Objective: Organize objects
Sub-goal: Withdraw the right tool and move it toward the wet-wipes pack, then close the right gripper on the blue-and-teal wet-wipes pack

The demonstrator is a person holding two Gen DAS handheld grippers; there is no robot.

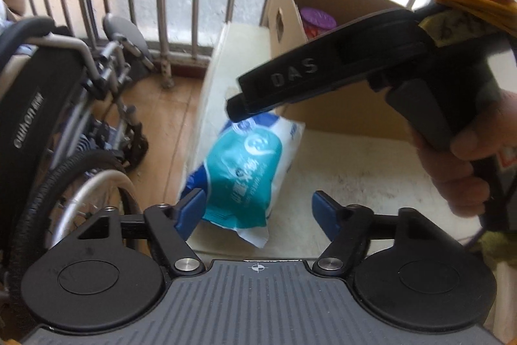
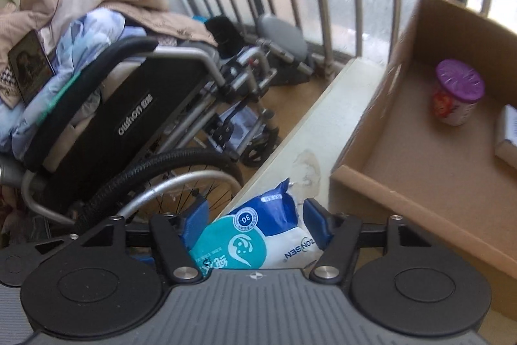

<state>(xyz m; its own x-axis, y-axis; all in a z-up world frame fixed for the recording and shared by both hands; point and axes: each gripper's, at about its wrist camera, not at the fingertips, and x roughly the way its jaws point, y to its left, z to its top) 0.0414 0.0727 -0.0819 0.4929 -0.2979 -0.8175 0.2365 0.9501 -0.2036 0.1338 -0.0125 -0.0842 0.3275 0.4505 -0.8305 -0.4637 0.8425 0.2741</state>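
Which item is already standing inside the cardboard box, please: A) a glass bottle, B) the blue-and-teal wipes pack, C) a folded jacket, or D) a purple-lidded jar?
D: the purple-lidded jar stands upright on the floor of the cardboard box, while the wipes pack sits between the right gripper fingers, outside the box.
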